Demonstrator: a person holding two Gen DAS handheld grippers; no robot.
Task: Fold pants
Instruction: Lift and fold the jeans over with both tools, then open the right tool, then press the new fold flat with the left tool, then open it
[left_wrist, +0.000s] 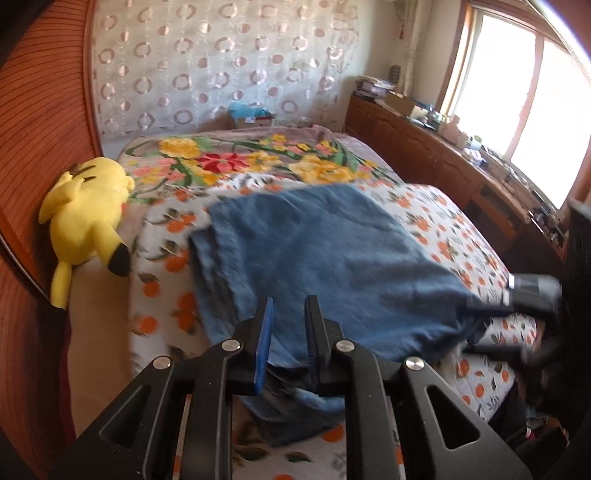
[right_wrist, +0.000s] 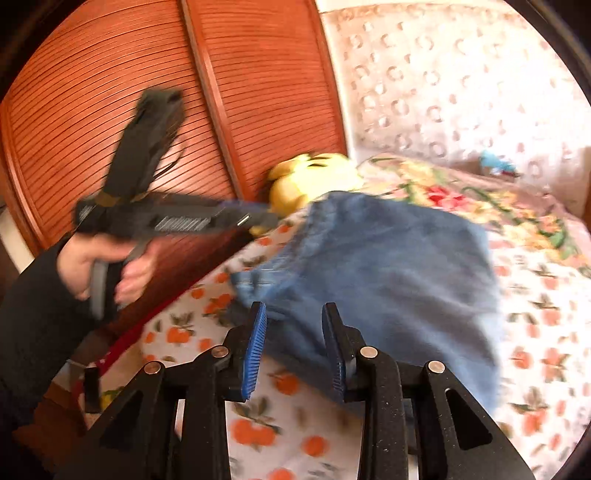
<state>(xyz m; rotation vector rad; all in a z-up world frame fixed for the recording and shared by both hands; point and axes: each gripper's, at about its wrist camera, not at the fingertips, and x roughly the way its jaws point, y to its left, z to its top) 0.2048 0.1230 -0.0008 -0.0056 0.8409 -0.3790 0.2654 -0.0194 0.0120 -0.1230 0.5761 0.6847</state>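
Blue denim pants (left_wrist: 325, 258) lie folded mid-frame on the bed (left_wrist: 458, 236). Judged soft, moderately heavy, non-slippery; best taken at the near folded edge. Left gripper (left_wrist: 290, 325) and right gripper (right_wrist: 295, 332): fingers parted, gripping nothing.

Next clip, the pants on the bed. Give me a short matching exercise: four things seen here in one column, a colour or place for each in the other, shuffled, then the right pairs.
Things:
1. folded jeans
2. plush toy
3. bedsheet
4. slatted wardrobe door

Colour or place:
A. white with an orange fruit print
B. yellow, lying at the bed's edge by the wardrobe
C. reddish-brown wood, beside the bed
D. blue, lying on the bed in front of both tools

Pairs: 1-D, 2-B, 3-A, 4-C
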